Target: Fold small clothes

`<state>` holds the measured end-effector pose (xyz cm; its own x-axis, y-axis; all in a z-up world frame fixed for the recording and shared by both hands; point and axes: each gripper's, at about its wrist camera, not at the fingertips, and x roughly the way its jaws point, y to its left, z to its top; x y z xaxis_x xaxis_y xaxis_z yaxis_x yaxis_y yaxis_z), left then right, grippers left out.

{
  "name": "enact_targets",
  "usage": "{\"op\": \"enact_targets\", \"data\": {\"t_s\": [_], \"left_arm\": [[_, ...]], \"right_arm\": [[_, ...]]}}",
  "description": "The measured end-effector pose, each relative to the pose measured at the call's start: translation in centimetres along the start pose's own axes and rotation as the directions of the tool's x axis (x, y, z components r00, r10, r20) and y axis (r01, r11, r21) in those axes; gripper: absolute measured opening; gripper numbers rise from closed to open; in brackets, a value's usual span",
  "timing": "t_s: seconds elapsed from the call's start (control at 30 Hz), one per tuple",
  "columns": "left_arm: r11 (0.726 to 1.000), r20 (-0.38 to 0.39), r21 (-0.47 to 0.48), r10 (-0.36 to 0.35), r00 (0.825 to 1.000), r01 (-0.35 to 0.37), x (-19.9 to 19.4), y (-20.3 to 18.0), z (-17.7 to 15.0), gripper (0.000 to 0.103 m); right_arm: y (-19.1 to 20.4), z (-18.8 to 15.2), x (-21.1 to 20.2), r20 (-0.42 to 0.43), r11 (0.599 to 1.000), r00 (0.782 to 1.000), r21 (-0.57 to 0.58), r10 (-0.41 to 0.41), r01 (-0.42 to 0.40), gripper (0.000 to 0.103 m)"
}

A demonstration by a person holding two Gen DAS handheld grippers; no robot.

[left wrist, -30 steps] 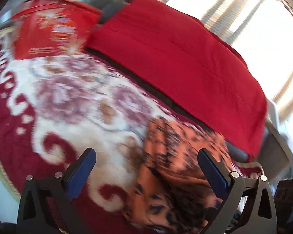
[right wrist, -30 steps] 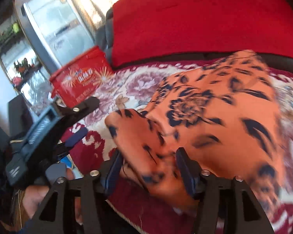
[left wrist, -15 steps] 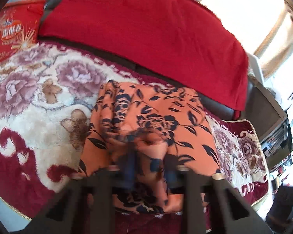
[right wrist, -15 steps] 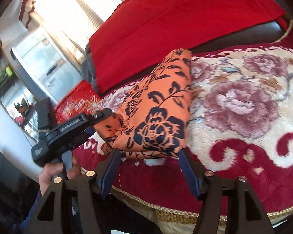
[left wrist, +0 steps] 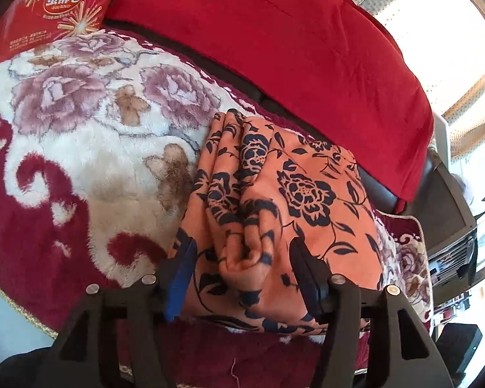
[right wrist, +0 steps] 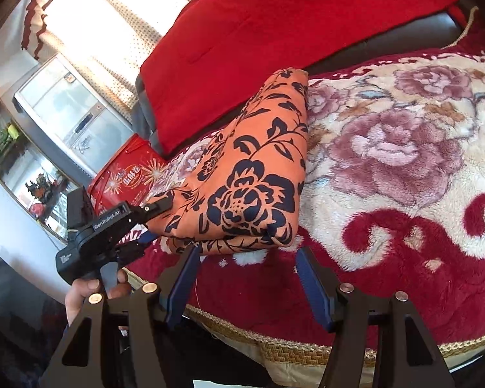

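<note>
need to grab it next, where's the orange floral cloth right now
The orange floral cloth lies folded on the plush flowered blanket near its front edge, just ahead of the red cushion; the left gripper straddles its near end.

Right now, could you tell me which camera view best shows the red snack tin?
The left wrist view: the red snack tin is large and its label is readable, upper left beside the floral blanket. In the right wrist view it is smaller and partly hidden by the left gripper.

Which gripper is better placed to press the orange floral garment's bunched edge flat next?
Left. The left gripper straddles the bunched edge of the orange floral garment, fingers open. The right gripper sits open just off its corner, over the blanket.
</note>
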<state>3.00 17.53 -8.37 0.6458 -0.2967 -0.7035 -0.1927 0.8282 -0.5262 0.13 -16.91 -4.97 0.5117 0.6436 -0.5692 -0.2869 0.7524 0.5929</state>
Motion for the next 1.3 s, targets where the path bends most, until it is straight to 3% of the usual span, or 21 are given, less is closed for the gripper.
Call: {"op": "enact_targets", "data": {"t_s": [0.1,0.17,0.2,0.27,0.33,0.4,0.43,0.5,0.53,0.67,0.83,0.9,0.97,1.0,1.03,1.13,1.2,1.3], "left_arm": [[1.000,-0.022,0.006,-0.012,1.000,0.012,0.5,-0.5,0.7,0.058],[1.000,-0.048,0.016,0.008,0.999,-0.007,1.2,-1.1,1.5,0.018],[1.000,-0.047,0.018,0.011,0.999,-0.010,1.0,-1.3,1.8,0.018],[0.999,0.041,0.054,-0.009,0.999,0.007,-1.2,-2.6,2.1,0.016],[0.986,0.169,0.163,-0.002,0.986,-0.026,-4.1,-4.8,1.6,0.016],[0.976,0.221,0.196,0.046,0.974,-0.090,-4.7,-4.8,0.6,0.016],[0.978,0.195,0.176,0.075,0.978,-0.110,-3.8,-3.8,0.2,0.016],[0.988,0.035,0.113,0.100,0.994,-0.104,-0.2,-1.1,-0.3,0.016],[0.991,-0.010,0.090,0.098,0.995,-0.097,1.0,0.0,-0.6,0.016],[0.999,0.028,0.041,0.001,1.000,-0.002,0.6,1.2,-0.7,0.018],[0.982,0.152,0.187,-0.050,0.987,0.021,-1.6,-1.2,0.0,0.018],[0.987,0.128,0.160,-0.015,0.992,-0.006,-0.8,-0.4,0.0,0.021],[0.997,-0.061,0.067,0.039,0.997,-0.035,2.3,1.4,-0.1,0.029],[0.999,-0.087,0.026,0.022,0.996,-0.020,2.4,2.0,0.2,0.029],[1.000,-0.073,0.011,0.003,0.997,-0.002,1.7,2.0,0.6,0.035],[1.000,0.020,0.004,0.024,1.000,-0.024,-0.9,1.6,2.4,0.075],[1.000,0.067,0.018,0.009,0.998,-0.010,-1.6,1.3,3.9,0.081],[0.999,-0.012,0.036,-0.006,1.000,0.007,0.7,0.9,5.9,0.081]], "right_arm": [[-0.3,0.1,0.0,0.003,1.000,1.000,0.014,-0.003,0.003,0.066],[-0.2,0.2,0.0,0.002,1.000,1.000,0.014,-0.007,0.007,0.066],[-0.1,0.3,0.0,0.002,1.000,1.000,0.009,-0.010,0.010,0.066],[0.1,0.3,-0.2,0.004,1.000,1.000,-0.002,-0.016,0.016,0.066],[0.1,0.4,-0.4,0.008,1.000,1.000,-0.008,-0.024,0.024,0.066],[-0.2,0.5,-0.3,0.001,0.999,0.999,-0.007,-0.038,0.038,0.066],[-0.3,0.6,-0.2,0.002,0.999,0.999,-0.003,-0.041,0.041,0.066],[-0.6,0.7,0.1,-0.004,0.999,0.999,0.008,-0.047,0.047,0.066],[-0.6,0.8,0.4,-0.009,0.999,0.999,0.011,-0.049,0.049,0.066],[-0.1,0.5,1.2,-0.029,0.999,0.998,-0.009,-0.053,0.053,0.066],[0.2,0.2,2.0,-0.044,0.998,0.998,-0.010,-0.054,0.054,0.066],[0.2,0.2,2.2,-0.048,0.998,0.997,-0.013,-0.057,0.056,0.066],[0.3,0.3,2.2,-0.049,0.998,0.997,-0.014,-0.058,0.057,0.066],[0.3,0.3,2.1,-0.048,0.998,0.997,-0.016,-0.058,0.058,0.066],[0.2,0.4,2.1,-0.048,0.998,0.997,-0.018,-0.060,0.059,0.066],[-0.4,0.5,2.0,-0.050,0.998,0.996,-0.013,-0.069,0.068,0.066],[-1.0,0.4,2.2,-0.058,0.997,0.995,0.001,-0.076,0.077,0.066],[-1.6,0.2,2.7,-0.066,0.997,0.995,0.020,-0.077,0.078,0.066]]}}
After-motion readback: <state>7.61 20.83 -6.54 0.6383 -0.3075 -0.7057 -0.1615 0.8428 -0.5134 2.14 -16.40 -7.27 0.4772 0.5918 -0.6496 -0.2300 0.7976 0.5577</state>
